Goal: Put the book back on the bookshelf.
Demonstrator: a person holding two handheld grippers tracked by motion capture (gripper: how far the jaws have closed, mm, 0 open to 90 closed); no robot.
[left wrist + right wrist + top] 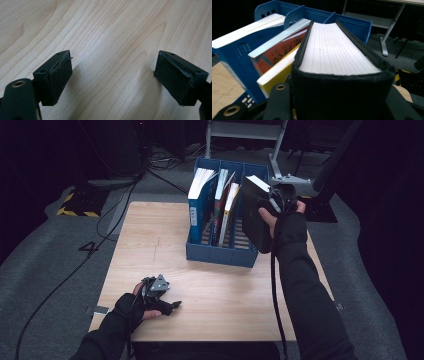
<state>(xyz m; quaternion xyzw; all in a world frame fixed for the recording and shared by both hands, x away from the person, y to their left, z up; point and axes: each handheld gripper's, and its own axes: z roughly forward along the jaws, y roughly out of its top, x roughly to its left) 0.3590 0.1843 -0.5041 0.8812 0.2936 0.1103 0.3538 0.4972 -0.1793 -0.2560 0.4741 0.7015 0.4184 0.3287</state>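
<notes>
The right tool [272, 202], in the upper right of the high view, is clamped on a thick black book [255, 215], one jaw on each cover near the spine. The book hangs tilted above the right end of the blue file rack [220, 254], whose slots further left already hold a blue book [239, 50], a red one [274, 53] and a yellow one [278, 72].

To do this step well, I think the book should first be turned upright and lined up with the free right slot, then lowered slowly so that its bottom edge does not catch the divider [330, 18].

The left tool [167, 306] rests on the counter [150, 235] at the lower left, its jaws wide apart with nothing between them.
</notes>
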